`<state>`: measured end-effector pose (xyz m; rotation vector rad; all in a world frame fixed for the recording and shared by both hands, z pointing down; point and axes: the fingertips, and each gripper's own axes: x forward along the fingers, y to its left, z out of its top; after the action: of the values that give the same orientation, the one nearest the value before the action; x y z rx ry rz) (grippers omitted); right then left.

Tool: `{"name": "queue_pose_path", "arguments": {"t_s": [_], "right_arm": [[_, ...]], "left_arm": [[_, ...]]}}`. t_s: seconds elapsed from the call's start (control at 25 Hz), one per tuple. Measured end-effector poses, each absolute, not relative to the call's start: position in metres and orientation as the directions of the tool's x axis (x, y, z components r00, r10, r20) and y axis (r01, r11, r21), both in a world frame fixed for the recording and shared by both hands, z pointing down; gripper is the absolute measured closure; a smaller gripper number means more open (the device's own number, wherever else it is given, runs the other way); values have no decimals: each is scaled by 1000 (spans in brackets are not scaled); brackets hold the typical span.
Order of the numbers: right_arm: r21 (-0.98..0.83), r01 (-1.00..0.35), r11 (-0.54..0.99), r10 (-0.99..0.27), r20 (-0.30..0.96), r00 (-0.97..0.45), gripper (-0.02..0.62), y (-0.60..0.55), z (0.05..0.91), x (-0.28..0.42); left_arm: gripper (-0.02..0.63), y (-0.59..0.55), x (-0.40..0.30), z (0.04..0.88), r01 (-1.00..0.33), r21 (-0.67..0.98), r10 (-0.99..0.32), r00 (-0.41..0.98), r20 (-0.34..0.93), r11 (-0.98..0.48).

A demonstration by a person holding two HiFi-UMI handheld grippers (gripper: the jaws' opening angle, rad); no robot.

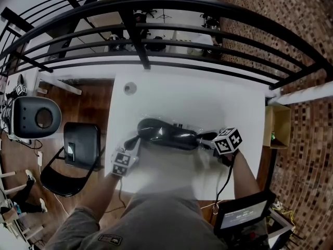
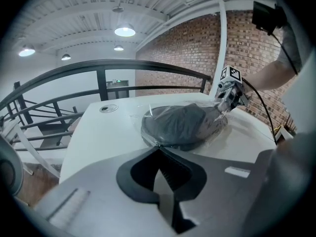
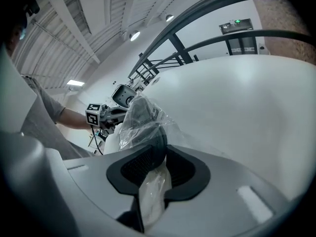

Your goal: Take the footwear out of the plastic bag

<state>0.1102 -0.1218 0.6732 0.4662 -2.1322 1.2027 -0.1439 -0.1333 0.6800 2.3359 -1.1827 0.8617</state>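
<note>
A black shoe [image 1: 166, 133] lies in a clear plastic bag [image 1: 183, 125] in the middle of the white table [image 1: 208, 95]. My right gripper [image 1: 209, 138] is at the bag's right end. In the right gripper view its jaws [image 3: 155, 157] are shut on bunched film of the plastic bag [image 3: 148, 122], with the dark shoe [image 3: 157, 138] just ahead of them. My left gripper [image 1: 135, 144] sits at the bag's left end, shut. In the left gripper view nothing shows between its jaws [image 2: 159, 169], and the bagged shoe [image 2: 182, 125] lies just ahead.
A black railing [image 1: 156, 30] runs along the table's far side. A round grommet [image 1: 130, 88] is set in the table's far left. A black chair [image 1: 78, 150] stands to the left, a cardboard box [image 1: 278, 126] to the right, and a screen [image 1: 244, 215] at the near right.
</note>
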Motion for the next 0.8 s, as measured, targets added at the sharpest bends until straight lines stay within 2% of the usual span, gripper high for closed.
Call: {"name": "queue_pose_path", "arguments": {"t_s": [0.8], "right_arm": [[-596,-653,467,-115,691,-713,511,-105,656,166]], "left_arm": [[604,-142,-152,675,-838,53,-590,426,685,-543]]}}
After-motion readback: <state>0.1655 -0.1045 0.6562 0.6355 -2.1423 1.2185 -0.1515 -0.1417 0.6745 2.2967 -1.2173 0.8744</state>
